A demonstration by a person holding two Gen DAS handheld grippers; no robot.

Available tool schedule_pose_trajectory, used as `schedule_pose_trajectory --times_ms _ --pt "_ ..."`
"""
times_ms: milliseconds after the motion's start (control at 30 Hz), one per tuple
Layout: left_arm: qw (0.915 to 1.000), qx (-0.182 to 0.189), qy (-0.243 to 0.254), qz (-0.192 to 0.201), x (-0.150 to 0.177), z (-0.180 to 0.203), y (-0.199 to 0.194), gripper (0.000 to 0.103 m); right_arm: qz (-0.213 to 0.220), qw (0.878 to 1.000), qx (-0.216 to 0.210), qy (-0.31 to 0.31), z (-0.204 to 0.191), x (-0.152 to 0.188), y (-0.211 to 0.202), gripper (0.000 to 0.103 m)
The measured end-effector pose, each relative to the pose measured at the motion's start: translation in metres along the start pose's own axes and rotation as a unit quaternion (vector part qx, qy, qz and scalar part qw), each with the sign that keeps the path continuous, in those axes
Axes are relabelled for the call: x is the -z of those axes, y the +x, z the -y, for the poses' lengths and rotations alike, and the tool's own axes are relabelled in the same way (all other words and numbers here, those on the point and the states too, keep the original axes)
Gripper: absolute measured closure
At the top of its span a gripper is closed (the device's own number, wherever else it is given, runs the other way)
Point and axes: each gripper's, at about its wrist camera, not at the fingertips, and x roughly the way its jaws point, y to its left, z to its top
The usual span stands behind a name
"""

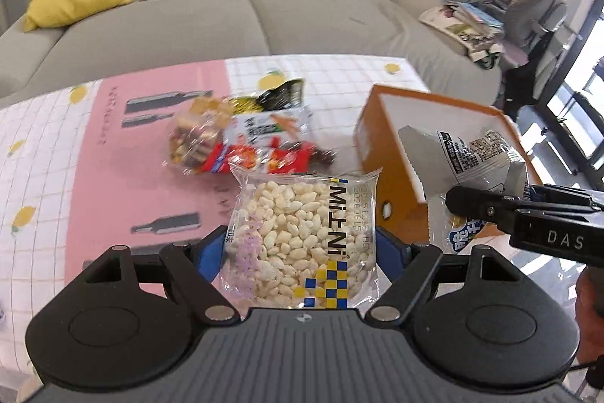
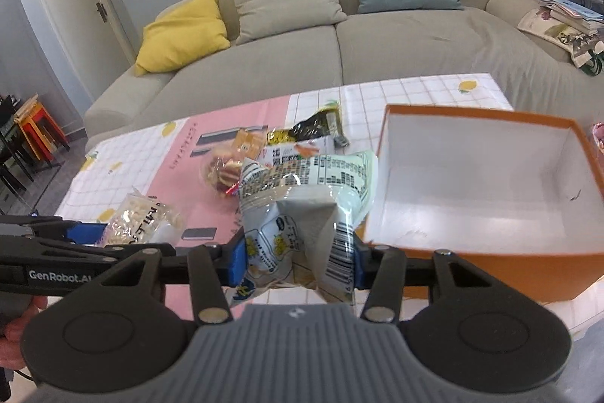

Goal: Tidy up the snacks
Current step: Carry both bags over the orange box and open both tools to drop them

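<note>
While the left claw (image 1: 302, 248) pinches a puffed-rice packet (image 1: 302, 237), the right claw (image 2: 298, 257) clamps a crumpled snack bag (image 2: 302, 210).

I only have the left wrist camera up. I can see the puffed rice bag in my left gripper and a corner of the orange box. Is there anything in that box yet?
Observer: No. In the right wrist view the orange box shows a bare white floor and walls, no snacks inside.
Operator: And what is the right gripper holding?
Observer: The right gripper is shut on a crumpled white snack bag, its barcode side facing the camera, held just left of the box's near corner.
Operator: How many are left on the table?
Observer: The snack pile behind the held bag has several packets overlapping; I cannot give an exact count.
</note>
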Motion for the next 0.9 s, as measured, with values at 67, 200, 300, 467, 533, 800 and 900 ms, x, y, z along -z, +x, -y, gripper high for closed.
schedule_pose_trajectory --times_ms 67,200,300,467,533,800,900 --pt "0.9999 0.008 0.013 0.006 -0.010 0.012 -0.002 0.011 -0.001 1.000 0.002 0.004 0.010 -0.009 -0.010 0.054" --pt "0.9984 0.035 0.043 0.008 -0.033 0.039 0.001 0.011 -0.005 1.000 0.013 0.013 0.036 -0.028 -0.026 0.055" --pt "0.9966 0.049 0.066 0.003 -0.046 0.061 0.009 0.011 -0.010 0.999 0.037 0.004 0.055 -0.039 -0.033 0.055" --pt "0.9920 0.078 0.097 -0.020 -0.070 0.098 0.035 0.011 -0.029 0.997 0.070 -0.017 0.085 -0.055 -0.036 0.055" --pt "0.9903 0.083 0.107 -0.032 -0.077 0.110 0.048 0.011 -0.039 0.996 0.077 -0.012 0.099 -0.061 -0.034 0.055" --pt "0.9831 0.091 0.135 -0.085 -0.091 0.138 0.109 0.011 -0.065 0.993 0.102 -0.008 0.143 -0.080 0.002 0.055" --pt "0.9783 0.090 0.152 -0.108 -0.090 0.145 0.130 0.011 -0.084 0.991 0.108 -0.009 0.156 -0.085 0.022 0.055"
